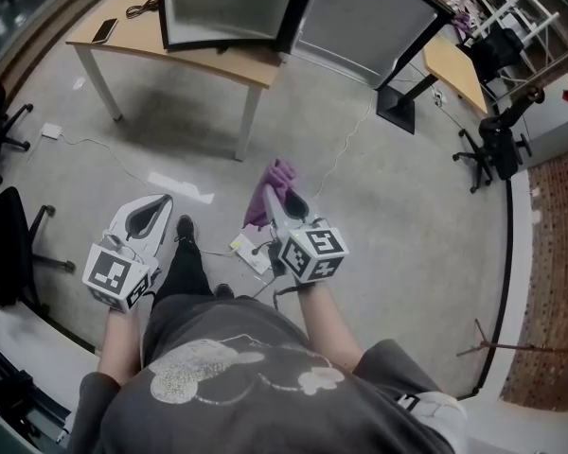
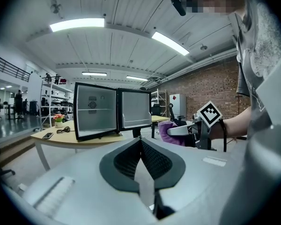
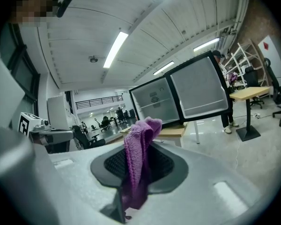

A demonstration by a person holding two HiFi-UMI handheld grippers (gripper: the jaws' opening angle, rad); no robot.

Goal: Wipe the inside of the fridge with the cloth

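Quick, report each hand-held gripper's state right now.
Left hand-held gripper: shut, nothing between its jaws.
Right hand-held gripper: shut on the purple cloth.

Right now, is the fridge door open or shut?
Open. The fridge shows its pale inside, and its door stands swung out beside it.

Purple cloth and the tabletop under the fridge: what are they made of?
Cloth: soft knitted or microfibre-type fabric, matte; it shows a nubby looped texture and hangs in limp folds.
Tabletop: light wood-look board, probably laminate or veneer, with a smooth low sheen; the colour is an even tan and the edge is thin.
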